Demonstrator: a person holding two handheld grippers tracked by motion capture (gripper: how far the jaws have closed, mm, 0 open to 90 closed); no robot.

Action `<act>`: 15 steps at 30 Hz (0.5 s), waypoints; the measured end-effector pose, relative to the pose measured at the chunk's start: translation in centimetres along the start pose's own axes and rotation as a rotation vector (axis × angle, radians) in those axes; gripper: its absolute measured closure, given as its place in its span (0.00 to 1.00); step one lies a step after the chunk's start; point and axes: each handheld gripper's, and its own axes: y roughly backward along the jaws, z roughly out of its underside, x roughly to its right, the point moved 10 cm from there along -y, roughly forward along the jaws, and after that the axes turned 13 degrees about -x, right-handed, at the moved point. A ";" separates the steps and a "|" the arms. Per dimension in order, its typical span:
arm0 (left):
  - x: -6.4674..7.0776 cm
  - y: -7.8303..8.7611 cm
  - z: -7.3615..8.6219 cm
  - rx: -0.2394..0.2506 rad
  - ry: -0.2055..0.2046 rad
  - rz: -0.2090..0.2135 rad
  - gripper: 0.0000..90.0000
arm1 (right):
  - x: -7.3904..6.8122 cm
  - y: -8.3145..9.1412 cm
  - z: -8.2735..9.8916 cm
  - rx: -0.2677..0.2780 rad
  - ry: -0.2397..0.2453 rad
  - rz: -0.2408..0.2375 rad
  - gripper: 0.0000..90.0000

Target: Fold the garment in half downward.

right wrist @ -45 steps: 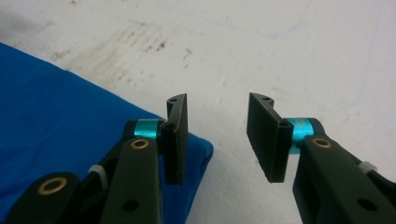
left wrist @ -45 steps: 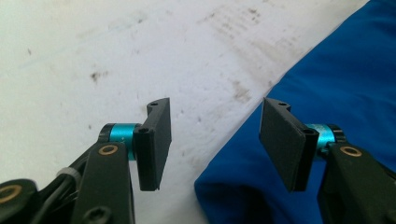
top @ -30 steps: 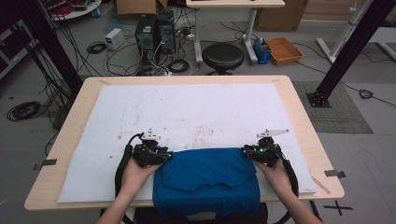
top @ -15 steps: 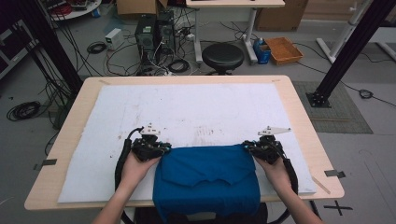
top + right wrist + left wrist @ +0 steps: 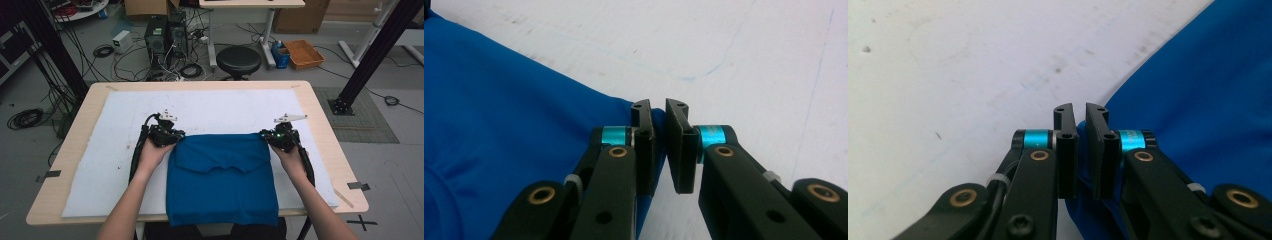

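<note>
A blue garment [image 5: 222, 175] lies flat on the white mat [image 5: 215, 107], and its near end hangs over the table's front edge. My left gripper [image 5: 171, 137] pinches the cloth's far left corner. My right gripper [image 5: 269, 138] pinches the far right corner. Both pairs of jaws have just been closing. In the left gripper view the left gripper [image 5: 1081, 112] has a sliver of the blue garment [image 5: 1198, 100] between nearly touching jaws. The right gripper view gives the same picture: the right gripper [image 5: 659, 111] clamps the edge of the blue garment [image 5: 499, 135].
The white mat covers most of a wooden table [image 5: 325, 145]. Beyond the table's far edge stand a black stool [image 5: 238, 60], computer towers [image 5: 162, 35] and floor cables. A black frame post [image 5: 370, 55] rises at the right.
Both grippers have moved away from the person toward the table's middle, pulling the garment's far edge with them. More of the blue cloth now lies on the mat.
</note>
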 end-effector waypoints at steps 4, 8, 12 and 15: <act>-1.1 -0.5 -1.1 -0.011 -0.024 -0.019 0.93 | 0.8 -0.7 -1.1 -0.006 0.001 0.007 0.92; -1.8 -0.8 -1.6 0.004 -0.039 -0.033 0.93 | 1.4 -1.3 -1.7 -0.013 0.003 0.009 0.92; -2.1 -1.4 -1.3 -0.013 -0.030 -0.030 0.92 | 1.8 -1.8 -2.1 -0.018 0.013 -0.005 0.92; -2.1 -1.4 -1.3 -0.010 -0.021 -0.028 0.91 | 1.9 -2.4 -2.0 -0.034 0.020 -0.003 0.92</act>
